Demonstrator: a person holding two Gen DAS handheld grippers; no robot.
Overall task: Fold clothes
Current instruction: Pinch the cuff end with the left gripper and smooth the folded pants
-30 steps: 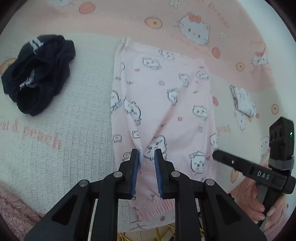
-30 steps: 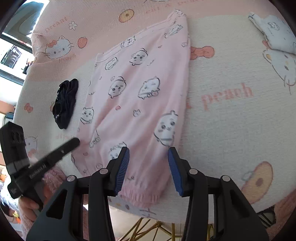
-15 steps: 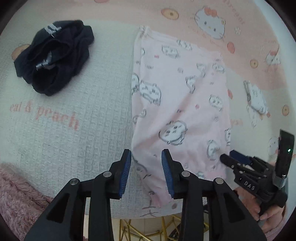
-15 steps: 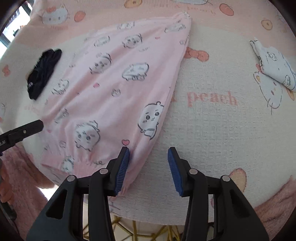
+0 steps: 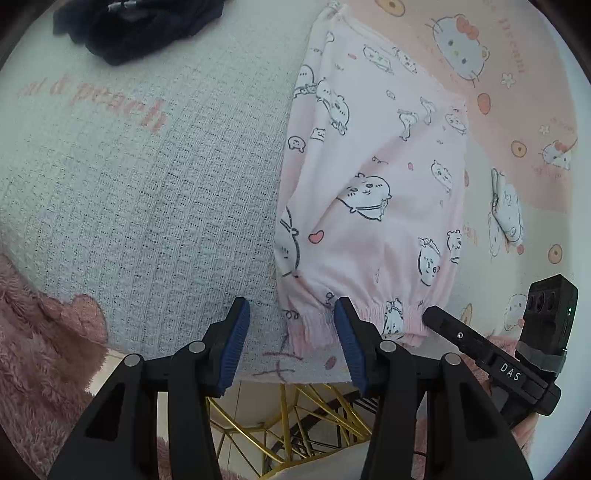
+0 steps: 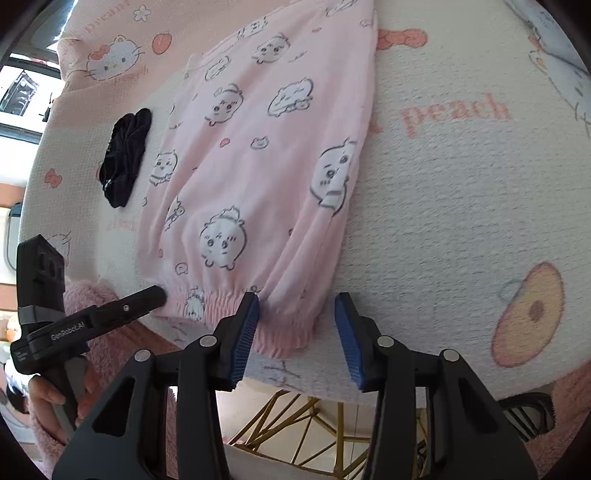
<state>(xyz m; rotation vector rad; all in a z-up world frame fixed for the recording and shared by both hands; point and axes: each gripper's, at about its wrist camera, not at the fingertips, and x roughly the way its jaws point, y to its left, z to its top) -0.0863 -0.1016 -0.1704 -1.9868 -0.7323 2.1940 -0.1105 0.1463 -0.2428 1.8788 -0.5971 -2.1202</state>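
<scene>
left gripper (image 5: 291,343) is opening now, its blue pads a lot wider than a second ago, nothing pinched yet. it is sliding down from the middle of the pale pink cartoon-print pyjama pants (image 5: 373,192) to the near elastic hem, so the hem's left corner is now sitting between the spread pads, apart from both.

right gripper (image 6: 295,336) is holding about the same half-spread gap as before and is dropping onto the hem's right corner; the cuff is lying between its pads, beside the left pad, contact unclear.

the pants are lying flat on the white-and-pink kitty-print blanket (image 5: 129,192), stretching away ahead of both grippers. crumpled dark navy garment (image 5: 136,26) is sitting far ahead-left.

likely both are lining up to pinch the hem corners and fold them forward.
</scene>
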